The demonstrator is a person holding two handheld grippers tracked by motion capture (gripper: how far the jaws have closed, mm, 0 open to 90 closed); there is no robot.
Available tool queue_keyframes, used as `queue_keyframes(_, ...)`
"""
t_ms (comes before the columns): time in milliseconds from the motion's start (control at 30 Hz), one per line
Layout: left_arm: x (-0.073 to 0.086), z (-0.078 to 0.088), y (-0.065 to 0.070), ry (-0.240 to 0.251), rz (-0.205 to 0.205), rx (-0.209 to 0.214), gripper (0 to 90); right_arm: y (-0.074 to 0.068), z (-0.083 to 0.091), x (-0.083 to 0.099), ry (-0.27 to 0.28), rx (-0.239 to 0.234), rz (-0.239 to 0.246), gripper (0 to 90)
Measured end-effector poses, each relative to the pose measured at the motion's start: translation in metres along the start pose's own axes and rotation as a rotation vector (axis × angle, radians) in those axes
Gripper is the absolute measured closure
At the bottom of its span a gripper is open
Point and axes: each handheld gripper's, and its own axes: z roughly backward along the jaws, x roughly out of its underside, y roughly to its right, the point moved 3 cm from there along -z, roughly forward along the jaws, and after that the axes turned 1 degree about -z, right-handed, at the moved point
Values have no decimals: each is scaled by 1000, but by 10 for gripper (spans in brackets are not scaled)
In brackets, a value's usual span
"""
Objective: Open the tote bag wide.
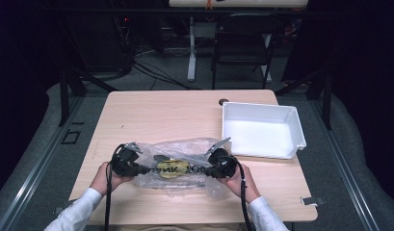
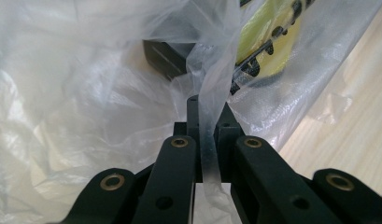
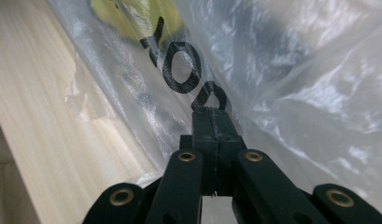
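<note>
A crumpled clear plastic bag (image 1: pixel 182 166) with a yellow patch and black lettering (image 1: pixel 173 167) lies near the front of the wooden table (image 1: pixel 161 115). My left gripper (image 1: pixel 145 169) is at the bag's left end and my right gripper (image 1: pixel 204 171) is at its right end, pointing toward each other. In the left gripper view the jaws (image 2: pixel 208 112) are shut on a fold of the film (image 2: pixel 86 93), and a dark object (image 2: pixel 163 58) shows inside the bag. In the right gripper view the jaws (image 3: pixel 211 116) are pressed together on the bag's film (image 3: pixel 296 70) beside the lettering.
An empty white bin (image 1: pixel 262 130) stands on the table's right side, just behind my right gripper. A small dark round thing (image 1: pixel 224 101) sits at the table's back edge. A black chair (image 1: pixel 242 43) and cables are on the floor beyond.
</note>
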Motion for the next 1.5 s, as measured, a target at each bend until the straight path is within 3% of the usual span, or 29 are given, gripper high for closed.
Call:
queue_keyframes(233,8,-12,-3,-90,16,-7,893,5,-16,8,-99,-13,-35,900)
queue_keyframes(300,9,-15,-6,-99,17,-24,892,9,-19,10,-131,-14,-52,900)
queue_keyframes(400,9,-16,-7,-100,31,-25,892,12,-19,10,-138,-19,-60,895)
queue_keyframes(500,9,-14,-8,-95,28,-26,888,15,-10,8,-98,-72,-87,668)
queue_keyframes(633,8,-12,-8,-92,32,-23,857,13,12,0,47,-82,-61,589)
queue_keyframes(733,8,-12,-9,-95,36,-23,834,12,23,-6,131,-44,-43,540)
queue_keyframes(800,8,-13,-10,-95,37,-26,832,14,21,-10,153,-21,-39,493)
queue_keyframes(900,8,-14,-10,-95,45,-21,836,15,15,-12,141,-3,-23,464)
queue_keyframes(1000,7,-15,-10,-91,43,-21,852,17,6,-15,134,18,-7,497)
queue_keyframes(1067,7,-15,-11,-92,43,-26,860,20,-1,-15,108,2,-11,601)
queue_keyframes(1100,7,-15,-11,-92,45,-24,865,21,-1,-14,104,16,-12,669)
queue_keyframes(1133,8,-15,-11,-90,47,-21,870,21,-1,-14,103,4,-17,707)
queue_keyframes(1200,8,-14,-12,-85,55,-20,880,20,3,-11,105,-2,-24,872)
queue_keyframes(1233,8,-14,-12,-87,52,-21,883,20,3,-10,100,1,-21,900)
queue_keyframes(1367,8,-13,-12,-72,52,-20,888,17,2,-6,80,-3,-22,900)
queue_keyframes(1500,9,-11,-14,-62,62,-25,891,14,-2,1,17,-2,-29,900)
